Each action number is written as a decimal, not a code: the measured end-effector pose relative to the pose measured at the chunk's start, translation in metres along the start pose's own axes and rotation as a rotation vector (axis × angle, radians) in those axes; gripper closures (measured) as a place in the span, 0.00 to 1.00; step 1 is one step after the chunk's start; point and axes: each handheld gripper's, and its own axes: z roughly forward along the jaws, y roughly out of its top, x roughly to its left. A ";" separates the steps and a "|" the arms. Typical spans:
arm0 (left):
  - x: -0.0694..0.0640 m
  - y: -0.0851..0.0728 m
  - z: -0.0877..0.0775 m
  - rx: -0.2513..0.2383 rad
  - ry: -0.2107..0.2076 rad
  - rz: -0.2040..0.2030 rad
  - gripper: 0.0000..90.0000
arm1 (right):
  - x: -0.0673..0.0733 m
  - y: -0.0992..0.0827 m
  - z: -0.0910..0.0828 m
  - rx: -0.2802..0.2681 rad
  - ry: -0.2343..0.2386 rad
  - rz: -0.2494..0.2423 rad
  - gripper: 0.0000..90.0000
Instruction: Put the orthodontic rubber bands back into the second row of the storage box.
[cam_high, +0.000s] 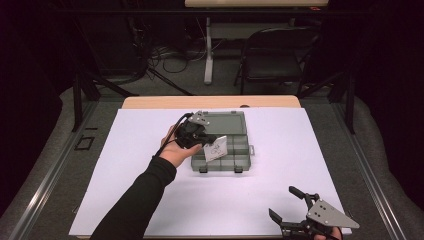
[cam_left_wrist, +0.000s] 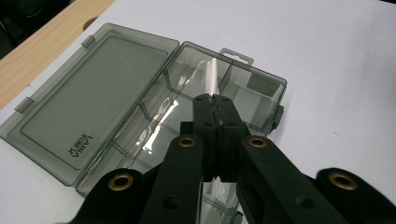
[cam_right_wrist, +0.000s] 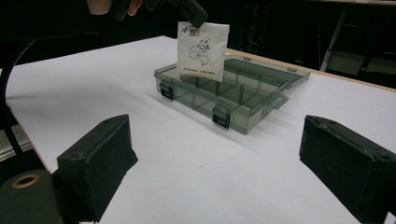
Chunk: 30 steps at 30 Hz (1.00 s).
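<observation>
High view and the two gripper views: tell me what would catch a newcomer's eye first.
The white packet with a fox drawing stands out first, pinched by the left gripper and held above the open smoky plastic box at the middle of the white table. The box's lid lies folded back flat. The right gripper waits open near the table's near right corner.

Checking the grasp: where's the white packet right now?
The white packet hangs upright above the open compartment box, pinched at its top corner by the left claw, near table centre in the high view.
</observation>
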 end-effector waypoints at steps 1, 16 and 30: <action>0.000 0.000 0.001 0.005 -0.003 0.003 1.00 | 0.000 0.000 0.000 -0.002 0.002 0.000 0.10; -0.006 0.000 0.022 0.040 -0.014 0.030 1.00 | 0.001 0.000 0.001 -0.019 -0.003 0.000 0.10; -0.009 -0.007 0.035 0.062 -0.042 0.019 1.00 | 0.001 0.000 0.000 -0.007 0.001 -0.004 0.10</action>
